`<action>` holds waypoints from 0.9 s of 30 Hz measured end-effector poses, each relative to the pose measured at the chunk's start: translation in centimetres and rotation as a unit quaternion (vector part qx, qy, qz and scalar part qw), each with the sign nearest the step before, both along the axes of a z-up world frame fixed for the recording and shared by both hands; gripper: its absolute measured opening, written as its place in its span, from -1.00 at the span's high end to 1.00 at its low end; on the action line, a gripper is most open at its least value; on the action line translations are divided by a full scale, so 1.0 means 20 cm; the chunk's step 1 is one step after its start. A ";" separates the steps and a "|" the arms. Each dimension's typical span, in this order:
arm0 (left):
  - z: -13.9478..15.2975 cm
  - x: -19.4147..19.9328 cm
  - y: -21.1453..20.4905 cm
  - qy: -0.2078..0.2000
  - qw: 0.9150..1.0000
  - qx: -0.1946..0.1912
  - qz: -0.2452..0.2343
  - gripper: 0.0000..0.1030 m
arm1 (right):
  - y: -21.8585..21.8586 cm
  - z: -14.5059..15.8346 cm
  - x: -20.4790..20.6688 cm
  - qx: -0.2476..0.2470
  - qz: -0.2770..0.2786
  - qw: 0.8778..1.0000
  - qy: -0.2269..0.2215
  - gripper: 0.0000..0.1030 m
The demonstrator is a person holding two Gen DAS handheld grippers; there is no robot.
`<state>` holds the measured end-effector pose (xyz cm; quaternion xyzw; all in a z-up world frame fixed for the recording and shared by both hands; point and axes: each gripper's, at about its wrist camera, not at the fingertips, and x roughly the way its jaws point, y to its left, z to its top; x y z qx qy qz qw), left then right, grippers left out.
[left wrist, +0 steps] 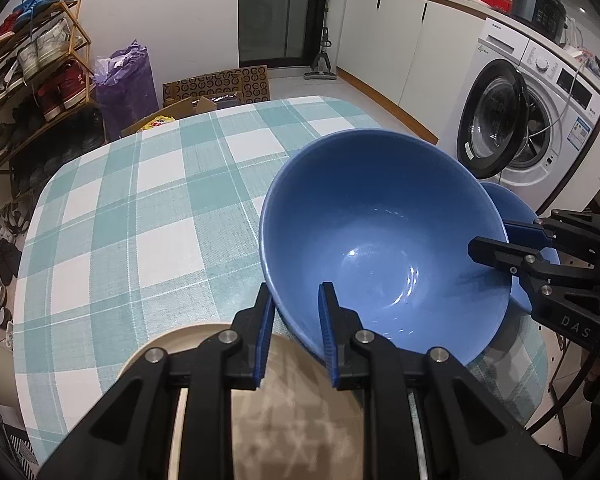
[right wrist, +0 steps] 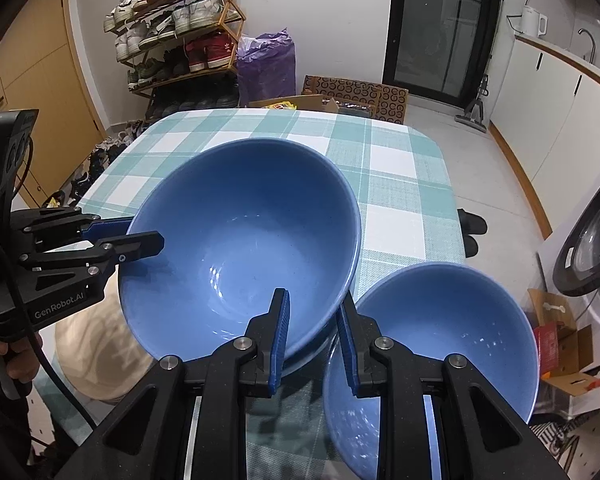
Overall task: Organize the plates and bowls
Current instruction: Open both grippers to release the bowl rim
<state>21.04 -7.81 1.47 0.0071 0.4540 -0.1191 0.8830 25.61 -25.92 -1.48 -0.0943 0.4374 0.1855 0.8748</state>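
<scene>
Left wrist view
- Left tool [left wrist: 296, 332]: its jaws pinch the near rim of the big bowl [left wrist: 384, 240], one blue pad inside the wall, one outside.
- Big bowl: blue, tilted, its mouth facing the camera, held over the right half of the worktop [left wrist: 140, 208]. Whether its base touches the worktop cannot be told.
- Right tool [left wrist: 500, 244]: enters from the right edge; it pinches the right rim of the same bowl, its black finger lying inside the wall.
- Small bowl [left wrist: 516, 208]: blue, mostly hidden behind the big bowl's right side, near the worktop's right edge.
- Plate [left wrist: 204, 360]: beige, on the worktop under the left tool, just beside the big bowl's lower left.
- Worktop: covered in a teal-and-white check cloth.
- Surroundings: shoe rack [left wrist: 32, 80] far left, washer [left wrist: 532, 120] at right.

Right wrist view
- Right tool [right wrist: 314, 332]: narrow gap, pinching the big bowl's [right wrist: 236, 240] lower right rim, left pad inside the wall, right pad outside.
- Left tool [right wrist: 140, 236]: comes from the left edge, clamped on the bowl's left rim; a hand [right wrist: 16, 356] holds its grip.
- Small bowl [right wrist: 440, 344]: upright, just right of the big bowl, at the worktop's [right wrist: 400, 168] near right corner.
- Plate [right wrist: 100, 360]: beige, partly under the big bowl's left side.
</scene>
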 end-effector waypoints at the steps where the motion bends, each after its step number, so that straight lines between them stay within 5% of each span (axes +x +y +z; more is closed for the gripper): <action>1: 0.00 0.00 0.00 0.001 1.000 0.000 0.000 0.62 | 0.00 0.00 0.00 -0.001 -0.001 1.000 0.000 0.53; 23: -0.06 -0.01 0.00 0.010 1.000 0.009 -0.010 0.54 | 0.04 -0.06 0.03 -0.038 -0.002 0.999 0.001 0.38; 27: -0.05 -0.01 0.01 0.006 1.000 0.005 -0.012 0.26 | 0.03 -0.06 0.03 -0.035 -0.003 0.999 -0.003 0.17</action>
